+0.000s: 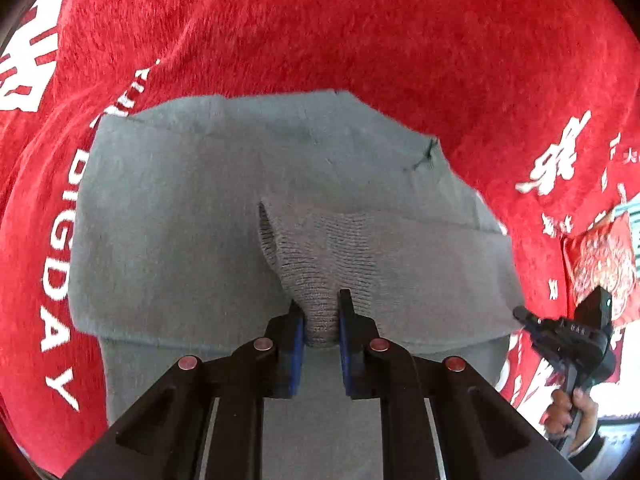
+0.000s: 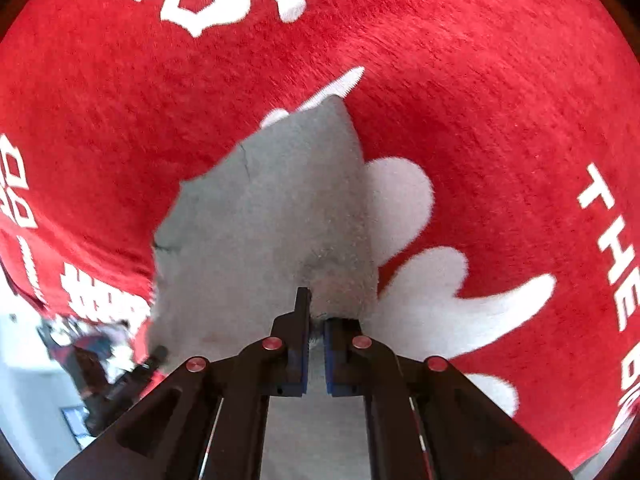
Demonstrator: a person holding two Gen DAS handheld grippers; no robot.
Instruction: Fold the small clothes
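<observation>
Grey garment (image 1: 224,200) (small knit piece, looks like shorts or sim.) lies on the red cloth (image 1: 360,32) w/ white lettering, mostly flat in the left wrist view, w/ one flap already turned over so the ribbed inner knit shows near the middle. Left gripper (image 1: 322,316) is clamped on a bunched ridge of that ribbed fabric, blue pads pressing it from both sides. Right gripper (image 2: 316,322) is pinched nearly shut on a thin edge of the same garment; a bit of grey shows betw. the pads, so it reads as a grip, not an empty close. From the left view the right gripper sits at the garment's far right corner, well apart from the left one. Judgement: fold is underway, not finished. Both corners/edges are secured, approx. the start of a fold pass. Still left: carry the held edge over, lay it down, release, smooth. No finished stack or other clothes visible, so overall progress can't be told beyond this item.
</observation>
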